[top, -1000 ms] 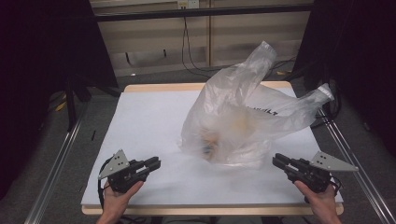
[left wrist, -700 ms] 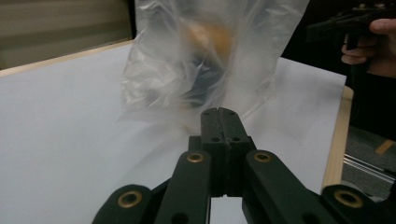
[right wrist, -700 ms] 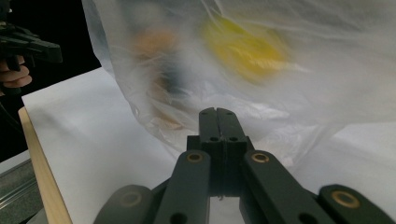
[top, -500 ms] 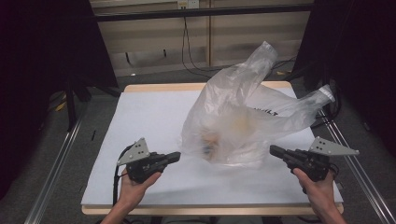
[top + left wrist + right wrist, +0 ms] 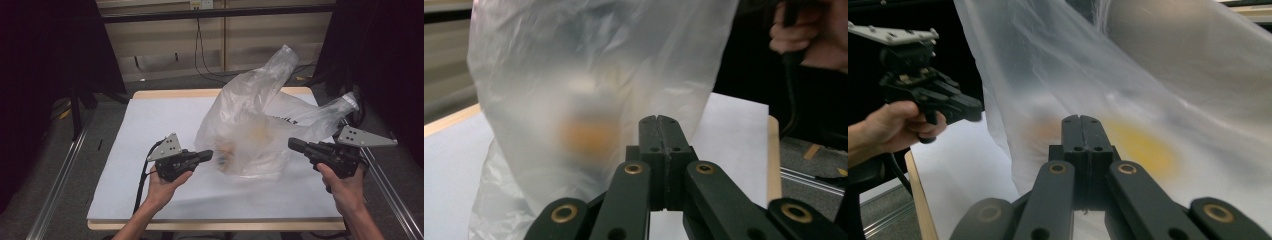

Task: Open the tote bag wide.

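Note:
A large translucent plastic bag (image 5: 255, 120) stands crumpled on the white table top (image 5: 150, 120), with blurred orange and dark items inside (image 5: 227, 152). My left gripper (image 5: 209, 155) is shut and empty, its tip just left of the bag's lower side. My right gripper (image 5: 292, 145) is shut and empty too, its tip close to the bag's right side. In the left gripper view the closed jaws point at the bag (image 5: 589, 100) and an orange blur (image 5: 586, 135). In the right gripper view the closed jaws face the bag (image 5: 1158, 100); the left gripper (image 5: 973, 107) shows beyond.
The table has a wooden edge (image 5: 165, 93) and metal rails (image 5: 60, 175) on both sides. Dark curtains flank the scene, and cables (image 5: 200, 45) hang on the back wall. White table surface lies open left of the bag and along the front.
Both grippers have moved inward toward the bag; the left one travelled farther right and up. The bag has stayed put.

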